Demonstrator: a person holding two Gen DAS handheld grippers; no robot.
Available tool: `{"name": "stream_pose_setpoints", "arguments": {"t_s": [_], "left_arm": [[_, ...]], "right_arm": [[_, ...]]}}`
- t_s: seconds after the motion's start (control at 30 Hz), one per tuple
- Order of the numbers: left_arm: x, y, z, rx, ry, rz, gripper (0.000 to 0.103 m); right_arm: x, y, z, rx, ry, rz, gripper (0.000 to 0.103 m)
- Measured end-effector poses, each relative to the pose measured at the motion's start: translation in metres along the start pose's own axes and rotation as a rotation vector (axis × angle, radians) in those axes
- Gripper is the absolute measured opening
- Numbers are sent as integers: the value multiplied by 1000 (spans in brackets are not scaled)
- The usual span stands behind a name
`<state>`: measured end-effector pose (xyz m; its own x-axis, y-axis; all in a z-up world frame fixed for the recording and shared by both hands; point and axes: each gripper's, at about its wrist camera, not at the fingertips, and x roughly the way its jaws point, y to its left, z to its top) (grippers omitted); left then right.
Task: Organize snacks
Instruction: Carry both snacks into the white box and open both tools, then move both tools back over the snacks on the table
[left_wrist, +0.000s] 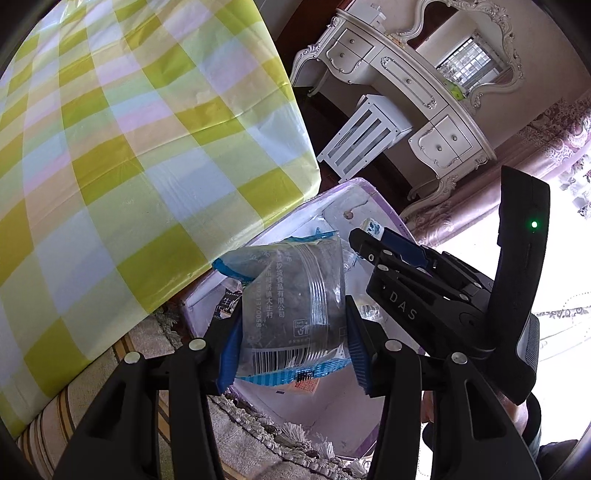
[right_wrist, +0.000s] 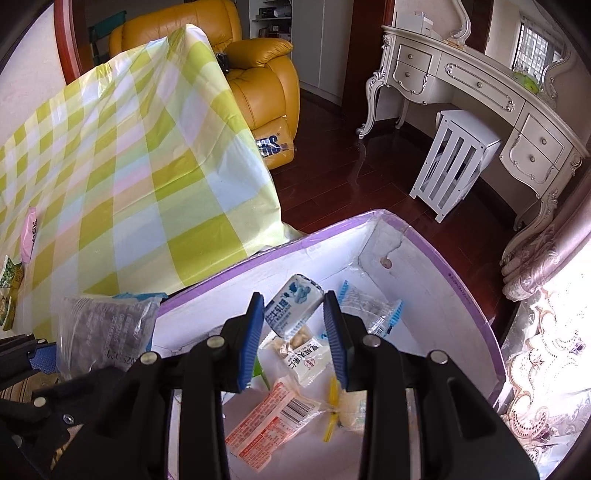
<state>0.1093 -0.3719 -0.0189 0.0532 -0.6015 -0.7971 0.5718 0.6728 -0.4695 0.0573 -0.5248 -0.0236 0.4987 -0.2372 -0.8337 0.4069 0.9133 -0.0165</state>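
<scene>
A home: ornate dressing table (right_wrist: 480, 92), yellow leather armchair (right_wrist: 258, 74).

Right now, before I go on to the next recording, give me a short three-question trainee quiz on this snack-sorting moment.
1. True or false: the left gripper holds nothing.
2. Multiple choice: the blue-and-white milk snack pack between the right gripper jaws is over A) the checked tablecloth, B) the purple-rimmed box, C) the yellow armchair.
3. Short answer: name one item lying on the box floor.

Key
1. False: its jaws are shut on a clear snack bag with blue edges.
2. B.
3. For example, the red-and-white wrapper, the peanut pack or the clear blue-edged packet.
</scene>
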Motion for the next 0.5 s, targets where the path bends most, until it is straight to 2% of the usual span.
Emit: {"name": "stream_pose_setpoints", "arguments": {"t_s": [0.13,0.17,0.2,0.23,0.5], "left_arm": [[5,0,0,-1,21,0,49],[6,1,1,-8,23,-2,52],[6,2,1,-15,23,-9,54],[5,3,1,-19,20,-11,56],[-10,4,1,-20,-37,4,58]], "right_arm": [[1,-4,-1,11,2,-10,34],[2,-4,-1,15,4,-12,41],[2,-5,-1,20,3,-16,56],[1,-6,-1,25,-1,-21,62],[-3,0,4,24,-9,-15,64]]}}
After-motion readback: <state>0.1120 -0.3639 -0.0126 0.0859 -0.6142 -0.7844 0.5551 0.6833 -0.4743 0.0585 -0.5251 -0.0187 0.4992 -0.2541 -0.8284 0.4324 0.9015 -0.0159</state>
